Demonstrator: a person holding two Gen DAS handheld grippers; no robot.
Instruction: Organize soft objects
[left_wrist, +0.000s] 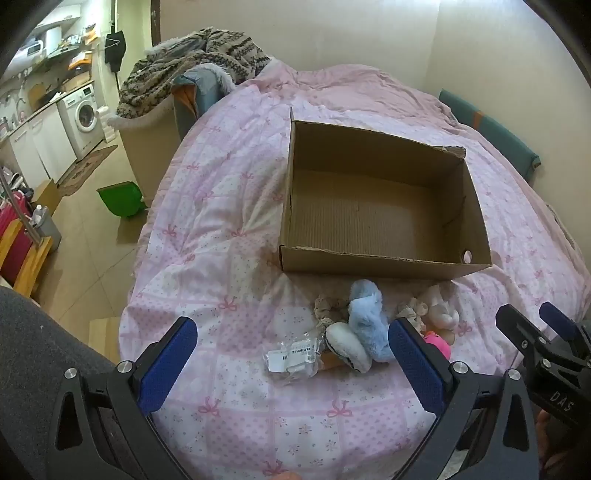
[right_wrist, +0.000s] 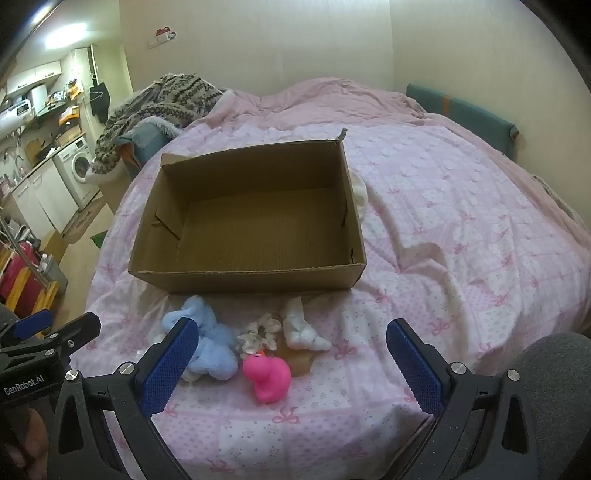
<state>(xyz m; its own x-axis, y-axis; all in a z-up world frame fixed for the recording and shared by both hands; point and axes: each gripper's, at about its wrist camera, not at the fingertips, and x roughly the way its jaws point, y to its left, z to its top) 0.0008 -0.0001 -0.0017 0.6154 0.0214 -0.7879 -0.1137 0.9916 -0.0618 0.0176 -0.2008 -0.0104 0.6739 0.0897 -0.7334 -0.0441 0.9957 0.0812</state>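
Pink quilted bedding (right_wrist: 461, 206) covers the bed that carries everything, with a kitchen corner and a washing machine (left_wrist: 83, 118) off to the left beyond it.

Both claws stand wide and hold nothing. The left gripper (left_wrist: 291, 363) hovers above the near edge of the bed, its blue pads either side of a clear plastic packet (left_wrist: 291, 356) and a pale blue fluffy slipper (left_wrist: 365, 321). The right gripper (right_wrist: 288, 365) hangs just beside it, framing a pink rubber duck (right_wrist: 269, 378), a floral scrunchie (right_wrist: 260, 334) and a rolled white sock (right_wrist: 304, 330).

These small things lie clustered together near the front edge of the bed, some touching. Just behind them sits an open cardboard box (right_wrist: 207, 275), its floor bare; this looks like the intended container, so the sorting seems not yet begun.

As a judgement, all these pieces should be light and yielding. The slipper will compress a good deal, so a grip across its thick middle seems safest. The sock roll could come undone if caught by a loose end; squeezing the bundle itself is better. The duck looks smooth and may squirt out of the pads; its body offers more hold than its head. The packet is probably slippery.
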